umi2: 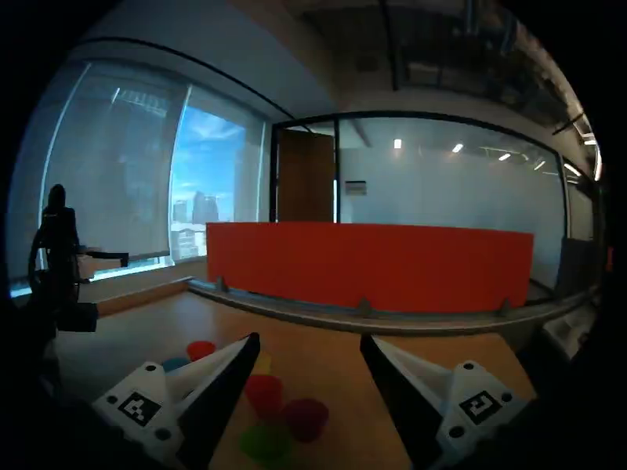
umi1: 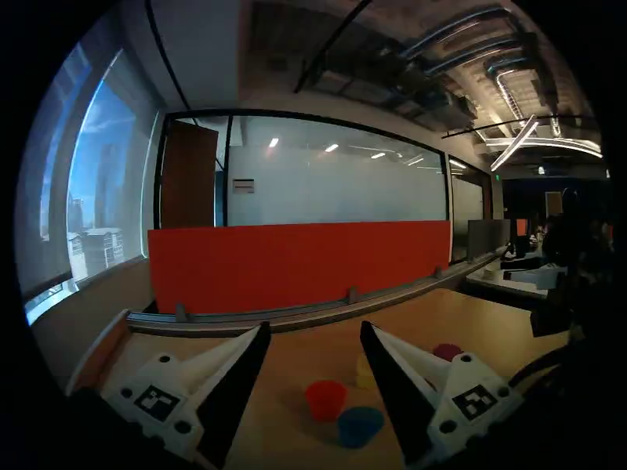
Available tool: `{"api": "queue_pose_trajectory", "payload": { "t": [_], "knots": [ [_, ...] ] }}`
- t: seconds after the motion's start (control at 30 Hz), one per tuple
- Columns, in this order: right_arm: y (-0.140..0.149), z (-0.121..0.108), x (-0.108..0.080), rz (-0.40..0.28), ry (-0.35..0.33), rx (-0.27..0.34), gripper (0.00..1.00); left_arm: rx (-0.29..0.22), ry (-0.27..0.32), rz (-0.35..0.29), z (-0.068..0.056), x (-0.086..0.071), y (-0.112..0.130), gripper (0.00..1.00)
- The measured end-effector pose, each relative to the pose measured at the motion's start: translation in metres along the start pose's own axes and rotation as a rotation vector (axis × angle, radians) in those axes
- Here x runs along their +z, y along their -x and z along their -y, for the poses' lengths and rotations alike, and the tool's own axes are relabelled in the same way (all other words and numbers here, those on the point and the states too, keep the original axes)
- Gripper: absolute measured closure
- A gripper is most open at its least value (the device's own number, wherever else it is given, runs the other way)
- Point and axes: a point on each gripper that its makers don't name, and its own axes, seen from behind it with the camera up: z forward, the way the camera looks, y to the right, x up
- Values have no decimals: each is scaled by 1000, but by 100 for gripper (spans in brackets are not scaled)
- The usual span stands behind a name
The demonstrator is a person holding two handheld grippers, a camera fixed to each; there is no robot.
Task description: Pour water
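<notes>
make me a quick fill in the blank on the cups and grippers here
1. The left gripper has its jaws ____ and holds nothing.
2. In the left gripper view, the cup nearest the camera, just by the red cup, is ____.
3. In the right gripper view, below the open right gripper, the cup nearest the camera is ____.
Missing words: open; blue; green.

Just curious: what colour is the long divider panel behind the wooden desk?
The long divider panel is orange-red, clearest in the left gripper view.
</notes>
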Motion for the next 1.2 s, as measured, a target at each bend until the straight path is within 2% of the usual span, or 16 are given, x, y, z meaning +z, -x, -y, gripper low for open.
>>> {"api": "queue_pose_trajectory", "payload": {
  "t": [0.2,0.5,0.9,1.1,1.2],
  "knots": [
    [-5,26,1,0,-91,-17,1,5,84,5,-17,3,-1,15],
    [-5,40,1,18,-162,-13,1,-3,153,13,-23,2,-1,16],
    [23,44,-5,136,-236,-27,1,37,217,114,-27,3,34,15],
    [37,37,-8,184,-229,-53,1,72,239,163,-30,4,49,16],
    [44,37,-9,206,-233,-74,1,73,255,177,-32,4,54,16]
  ]
}}
